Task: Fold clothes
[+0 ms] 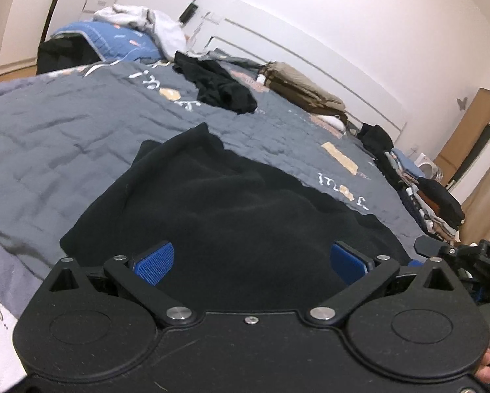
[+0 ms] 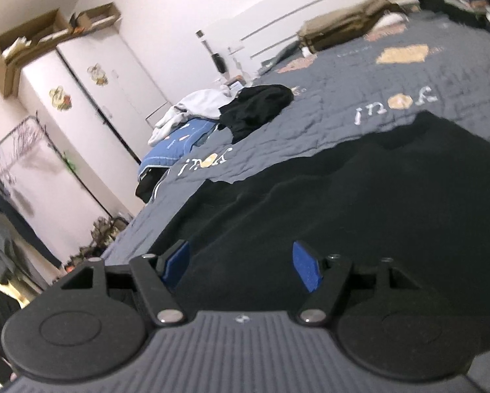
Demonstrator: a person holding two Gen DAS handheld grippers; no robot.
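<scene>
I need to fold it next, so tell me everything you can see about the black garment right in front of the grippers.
The black garment is a soft, matte, fleece-like fabric, spread loosely and rumpled on the grey quilt, not yet folded. Its far edge rises in an uneven peak; shallow wrinkles cross it. Its type cannot be told. The left gripper and right gripper both sit open at its near edge, blue pads apart over the cloth, gripping nothing. A separate black heap lies farther up the bed.
</scene>
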